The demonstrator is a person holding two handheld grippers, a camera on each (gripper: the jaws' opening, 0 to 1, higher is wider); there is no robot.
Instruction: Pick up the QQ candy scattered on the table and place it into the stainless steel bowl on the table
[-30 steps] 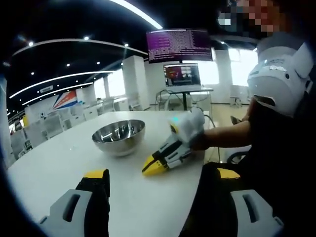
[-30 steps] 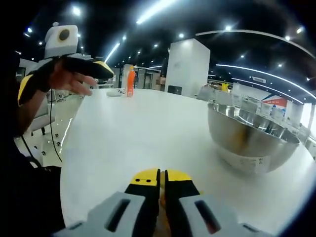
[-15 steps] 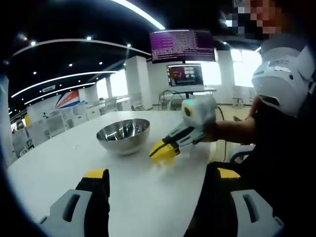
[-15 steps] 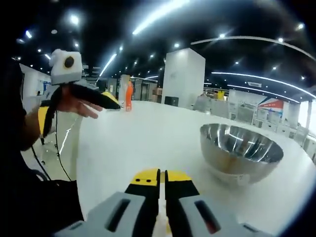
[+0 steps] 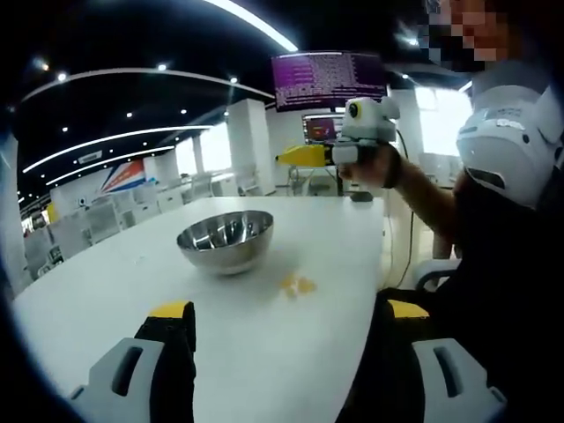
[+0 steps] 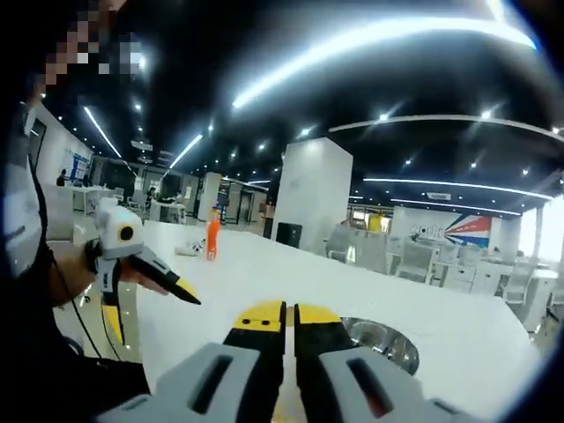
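Observation:
The stainless steel bowl [image 5: 225,240] stands on the white table [image 5: 132,282]; its rim [image 6: 381,338] peeks out past my right jaws. A small yellow QQ candy heap [image 5: 298,284] lies just right of the bowl. My right gripper [image 6: 289,319] is shut, with a thin yellow sliver, seemingly a candy, in the slit. In the left gripper view, that right gripper [image 5: 284,158] is held high in the air above the table, level and well above the bowl. My left gripper [image 5: 289,310] is wide open near the table's front edge, with nothing between its fingers; in the right gripper view the left gripper [image 6: 152,310] sits at the left.
An orange bottle [image 6: 212,238] stands far across the table. Two lit screens [image 5: 329,81] hang behind the table. The person's body [image 5: 502,264] fills the right side. The table's curved edge [image 5: 370,291] runs close to the candy.
My right gripper has lifted from the table beside the bowl to high in the air, staying shut. The yellow candy heap where it rested is now uncovered. The left gripper has held still.

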